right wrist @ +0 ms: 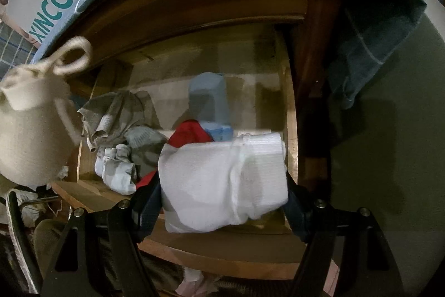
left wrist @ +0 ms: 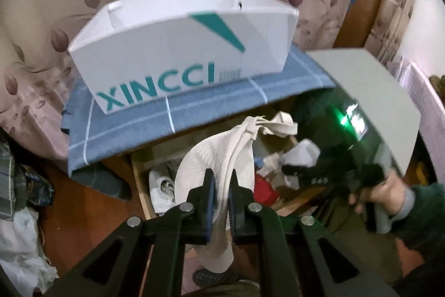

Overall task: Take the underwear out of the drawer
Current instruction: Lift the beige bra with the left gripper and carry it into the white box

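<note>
My left gripper (left wrist: 220,176) is shut on a cream ribbed undergarment (left wrist: 194,157) with thin straps, which hangs from its jaws above the open wooden drawer (left wrist: 139,185). In the right wrist view the same cream garment (right wrist: 30,135) floats at the far left, clear of the drawer (right wrist: 290,107). My right gripper (right wrist: 222,206) grips a white folded cloth bundle (right wrist: 222,180), its two fingers pressing on the bundle's sides over the drawer's front. In the left wrist view that gripper (left wrist: 300,169) shows at the right, held by a person's hand (left wrist: 389,191).
Inside the drawer lie a grey garment (right wrist: 116,110), a grey-white sock bundle (right wrist: 116,171), a red cloth (right wrist: 189,132) and a blue item (right wrist: 208,99). A white XINCCI shoe box (left wrist: 178,52) stands on a blue checked cloth (left wrist: 139,130) over the cabinet top. A patterned curtain (left wrist: 41,18) hangs behind.
</note>
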A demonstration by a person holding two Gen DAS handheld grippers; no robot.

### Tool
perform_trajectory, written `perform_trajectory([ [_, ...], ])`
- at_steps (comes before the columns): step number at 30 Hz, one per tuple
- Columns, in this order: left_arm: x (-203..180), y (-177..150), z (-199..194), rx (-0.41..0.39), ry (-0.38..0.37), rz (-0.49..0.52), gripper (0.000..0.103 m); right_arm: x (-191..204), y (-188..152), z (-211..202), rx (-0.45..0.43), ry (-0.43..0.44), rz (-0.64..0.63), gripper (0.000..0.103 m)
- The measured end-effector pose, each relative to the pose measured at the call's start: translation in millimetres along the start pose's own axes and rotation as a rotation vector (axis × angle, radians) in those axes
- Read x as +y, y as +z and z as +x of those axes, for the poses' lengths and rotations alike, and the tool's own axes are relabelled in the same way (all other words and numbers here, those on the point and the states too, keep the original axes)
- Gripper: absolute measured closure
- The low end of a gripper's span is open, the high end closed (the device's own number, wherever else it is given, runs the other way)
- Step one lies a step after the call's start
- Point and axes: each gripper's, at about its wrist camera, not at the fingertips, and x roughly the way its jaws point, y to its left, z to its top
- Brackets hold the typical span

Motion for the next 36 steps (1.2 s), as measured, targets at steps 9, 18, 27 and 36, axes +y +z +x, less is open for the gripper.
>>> perform_trajectory([
  [9,6.1,42.0,-73.7,-0.11,-0.003,-0.045,0.095,3.7,0.2,1.0,0.001,-0.012,-0.006,0.03],
  [18,19.4,124.6,-156.0,-0.283,0.082,-0.048,0.095,3.3,-0.8,-1.8,0.001,-0.018,-0.006,0.03],
  [27,46.4,203.4,-121.5,-0.311,0.203,-0.058,0.095,2.8,0.0,-0.7,0.003,-0.014,-0.007,0.03],
  [36,75.2,224.7,-14.7,-0.19,0.257,-0.094,0.095,1.0,-0.8,-1.6,0.008,0.024,0.002,0.03],
])
